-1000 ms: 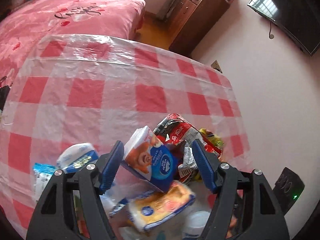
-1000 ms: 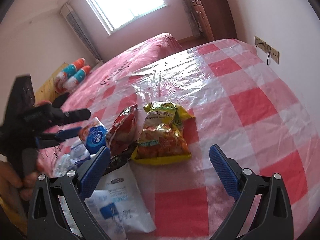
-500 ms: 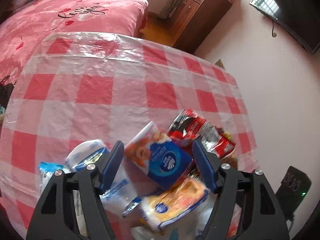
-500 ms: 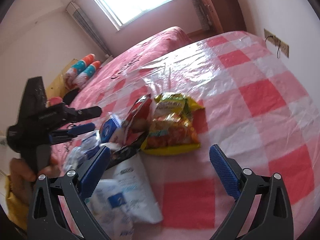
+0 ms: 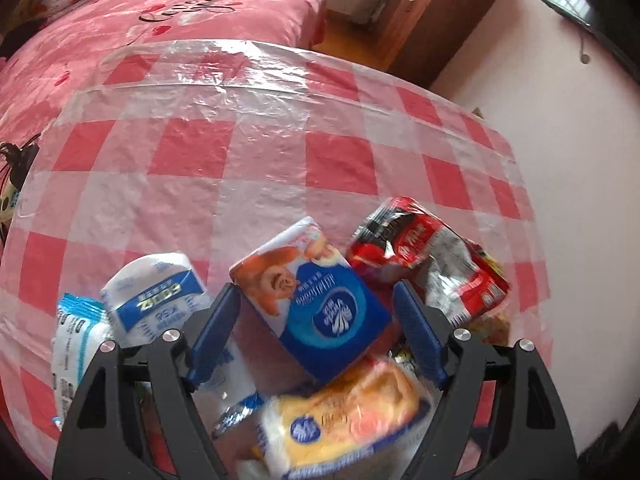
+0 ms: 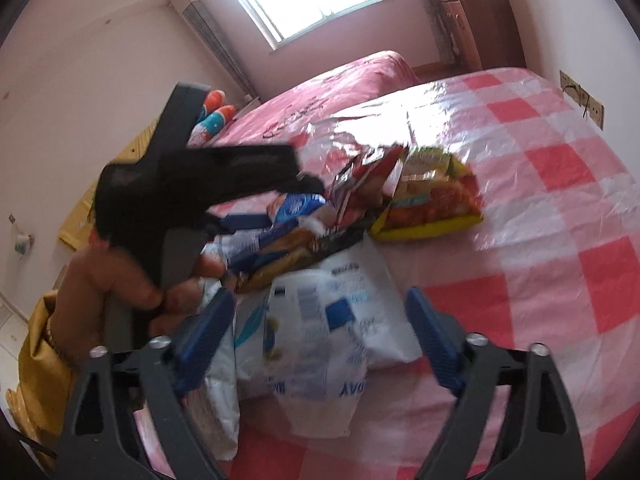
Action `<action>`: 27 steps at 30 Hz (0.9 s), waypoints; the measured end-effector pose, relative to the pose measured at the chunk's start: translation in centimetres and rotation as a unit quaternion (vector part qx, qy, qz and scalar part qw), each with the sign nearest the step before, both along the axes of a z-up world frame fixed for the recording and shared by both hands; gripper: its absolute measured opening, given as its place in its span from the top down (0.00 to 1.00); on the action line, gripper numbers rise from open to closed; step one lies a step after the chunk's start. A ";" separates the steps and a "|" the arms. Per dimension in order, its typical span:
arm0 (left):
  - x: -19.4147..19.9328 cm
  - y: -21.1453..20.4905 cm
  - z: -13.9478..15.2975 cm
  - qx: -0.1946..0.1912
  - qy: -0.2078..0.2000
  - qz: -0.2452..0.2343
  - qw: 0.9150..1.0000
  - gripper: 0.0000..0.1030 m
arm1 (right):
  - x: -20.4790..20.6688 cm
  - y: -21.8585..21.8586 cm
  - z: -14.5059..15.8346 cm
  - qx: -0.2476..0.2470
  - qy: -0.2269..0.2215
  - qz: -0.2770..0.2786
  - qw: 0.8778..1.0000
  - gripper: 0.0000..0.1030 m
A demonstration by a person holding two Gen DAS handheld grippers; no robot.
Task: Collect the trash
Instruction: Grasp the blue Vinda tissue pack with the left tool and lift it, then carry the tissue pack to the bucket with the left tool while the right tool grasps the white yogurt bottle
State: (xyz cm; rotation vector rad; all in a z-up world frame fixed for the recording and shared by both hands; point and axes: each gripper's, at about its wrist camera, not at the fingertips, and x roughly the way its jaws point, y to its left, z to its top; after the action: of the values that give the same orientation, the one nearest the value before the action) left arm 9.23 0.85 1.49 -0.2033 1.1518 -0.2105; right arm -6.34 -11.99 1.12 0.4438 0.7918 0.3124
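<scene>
Your checked table (image 5: 240, 168) carries the trash heap at its near edge. Your right gripper (image 6: 320, 332) stands spread, jaws closing, over a white bag (image 6: 320, 320). Your left gripper (image 5: 318, 332), jaws opening, straddles the blue tissue pack (image 5: 320, 300) without pressing it

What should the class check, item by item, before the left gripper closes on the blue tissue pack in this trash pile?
1. Blue tissue pack sits between the left gripper fingers: ok.
2. Fingers clear of the pack, jaws opening: ok.
3. Red snack wrapper outside the grip: cannot tell, it lies close to one finger.
4. Yellow pack below not caught: cannot tell.
5. Right gripper out of the way: ok, it is over the white bag, jaws closing, nothing gripped.
6. Bin for the trash in view: not ok.
</scene>
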 end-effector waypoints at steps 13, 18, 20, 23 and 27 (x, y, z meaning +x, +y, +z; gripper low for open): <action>-0.1 -0.2 -0.3 0.029 -0.027 0.014 0.999 0.40 | -0.5 2.4 -0.3 -0.068 -0.001 0.012 0.998 0.35; -0.7 0.3 0.1 0.013 -0.036 0.020 0.999 0.41 | -0.1 2.2 -0.5 -0.075 0.001 0.008 0.997 0.47; -1.1 0.5 0.6 0.014 -0.045 0.016 0.999 0.41 | -0.1 1.9 -0.6 -0.069 0.001 0.006 0.998 0.54; -2.2 0.7 1.6 0.009 -0.060 0.010 0.998 0.41 | -0.2 2.0 -0.5 -0.069 0.000 0.007 0.998 0.54; -3.5 1.1 3.0 0.002 -0.081 0.007 0.997 0.41 | -0.2 1.7 -0.5 -0.063 -0.005 0.004 0.998 0.55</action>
State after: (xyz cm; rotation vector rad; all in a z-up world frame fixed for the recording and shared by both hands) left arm 5.70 1.93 4.49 -0.1866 0.9888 -0.2084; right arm -6.52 -10.26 0.67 0.3210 0.7982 0.2697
